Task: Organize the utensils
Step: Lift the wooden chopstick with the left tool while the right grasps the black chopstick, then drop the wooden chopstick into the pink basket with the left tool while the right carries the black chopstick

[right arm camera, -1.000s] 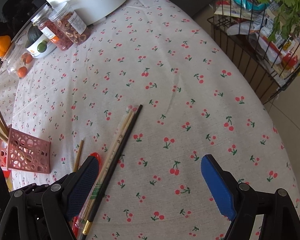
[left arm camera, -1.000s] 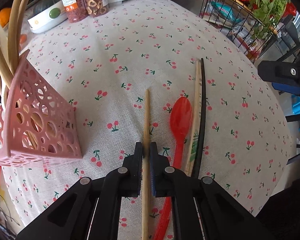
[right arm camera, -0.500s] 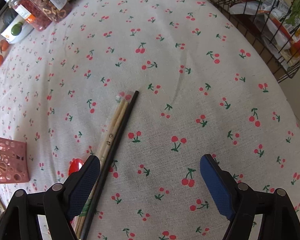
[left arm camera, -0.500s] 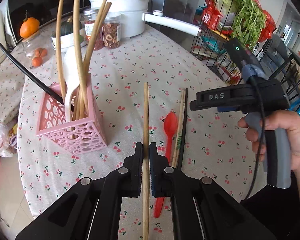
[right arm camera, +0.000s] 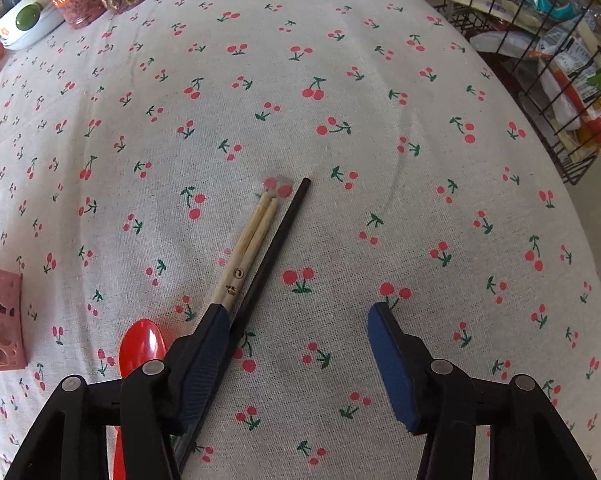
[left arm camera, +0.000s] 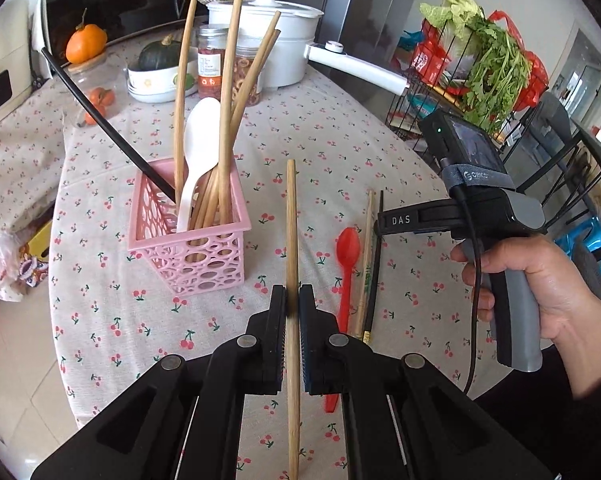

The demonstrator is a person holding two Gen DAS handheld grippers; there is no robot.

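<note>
The tablecloth (right arm camera: pixel 340 80) was a matt woven fabric with a visible coarse weave and printed cherries. The chopstick (left arm camera: pixel 291 240) in the left gripper (left arm camera: pixel 293 300) looked like smooth, unvarnished wood. The spoon (right arm camera: pixel 142 346) was glossy red plastic. The holder (left arm camera: pixel 196 264) was pink perforated plastic with a dull sheen. The right gripper's (right arm camera: pixel 300 354) pads (right arm camera: pixel 388 360) were ribbed blue rubber-like material.

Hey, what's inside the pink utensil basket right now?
The pink basket holds several wooden chopsticks, a white spoon and one black chopstick, all leaning out of the top. Their lower ends are partly hidden behind the basket's perforated wall.
</note>
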